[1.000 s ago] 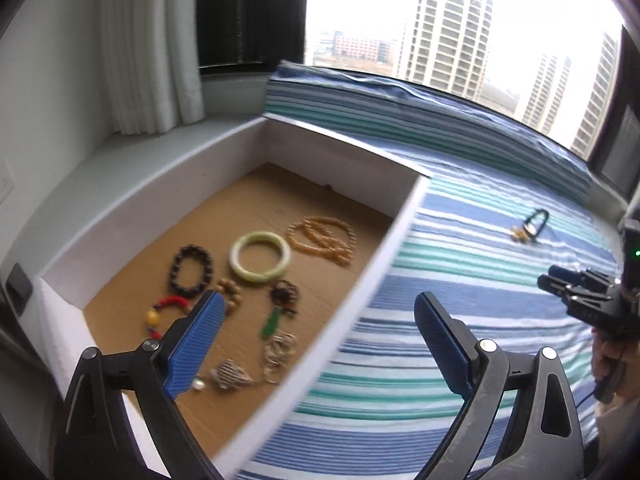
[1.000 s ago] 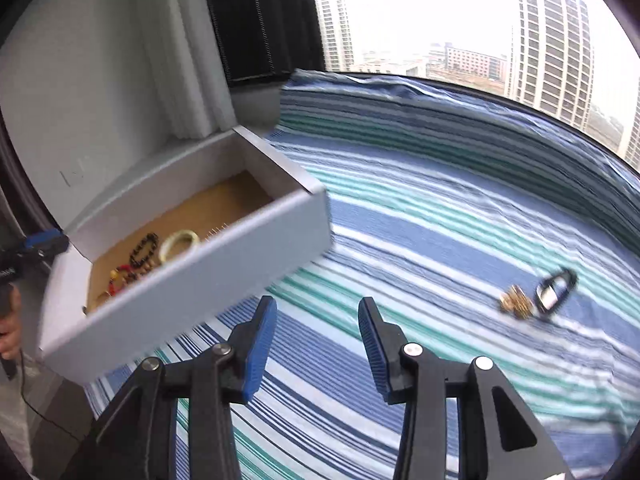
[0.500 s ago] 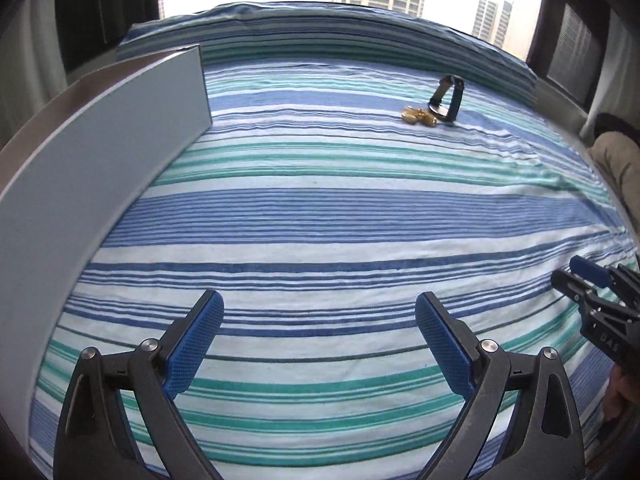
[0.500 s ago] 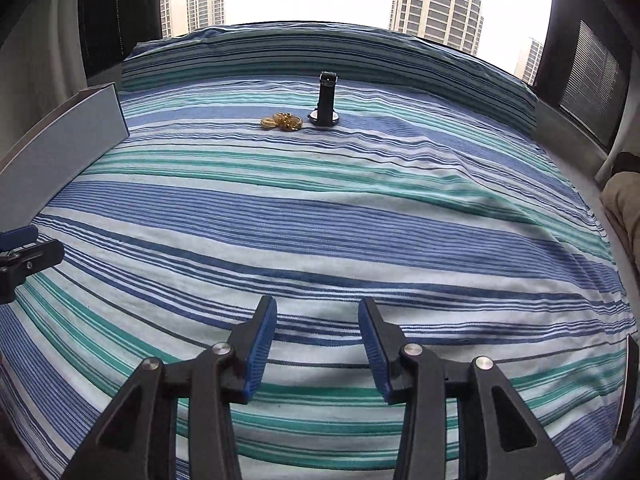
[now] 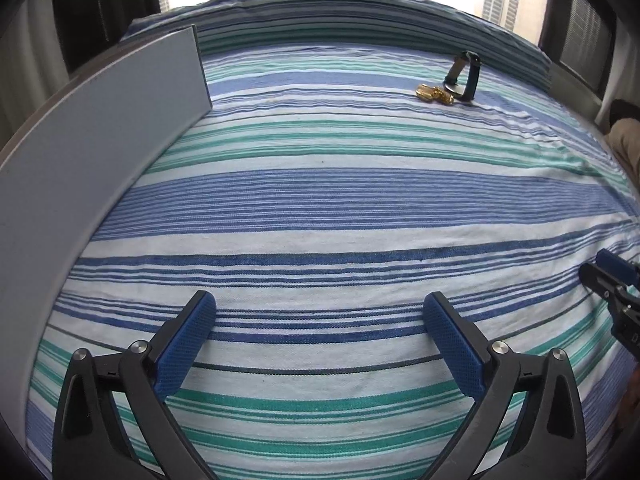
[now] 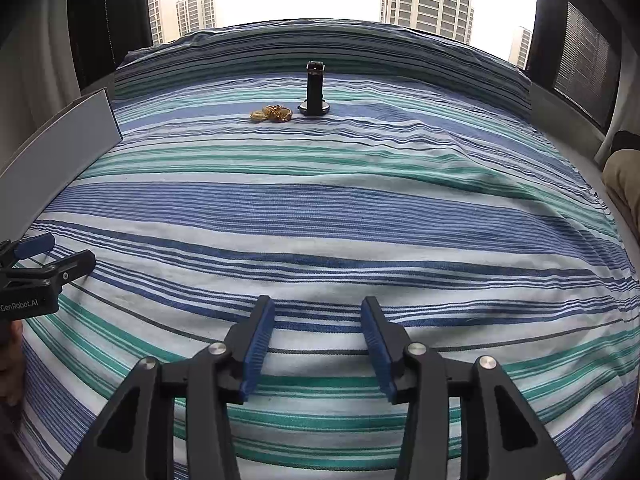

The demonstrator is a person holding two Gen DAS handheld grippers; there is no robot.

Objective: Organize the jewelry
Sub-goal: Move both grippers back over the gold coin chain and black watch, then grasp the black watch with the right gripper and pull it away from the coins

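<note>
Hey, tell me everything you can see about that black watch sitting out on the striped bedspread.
The black watch stands on edge on the striped bedspread, its dark band looped upward with the round case at the bottom. The strap looks matte, maybe rubber or leather. It sits at the far side of the bed, right beside a small pile of gold jewelry. Neither hand-held gripper touches it.

Bracelet (image 6: 272, 113) just left of watch (image 6: 315, 92) (on bedspread (image 6: 320, 208))

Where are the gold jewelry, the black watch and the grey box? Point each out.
gold jewelry (image 6: 272, 114), right wrist view, middle of the pile.
black watch (image 6: 315, 88), right wrist view, upright strap.
grey box (image 5: 100, 140), left wrist view, outer side wall.
</note>
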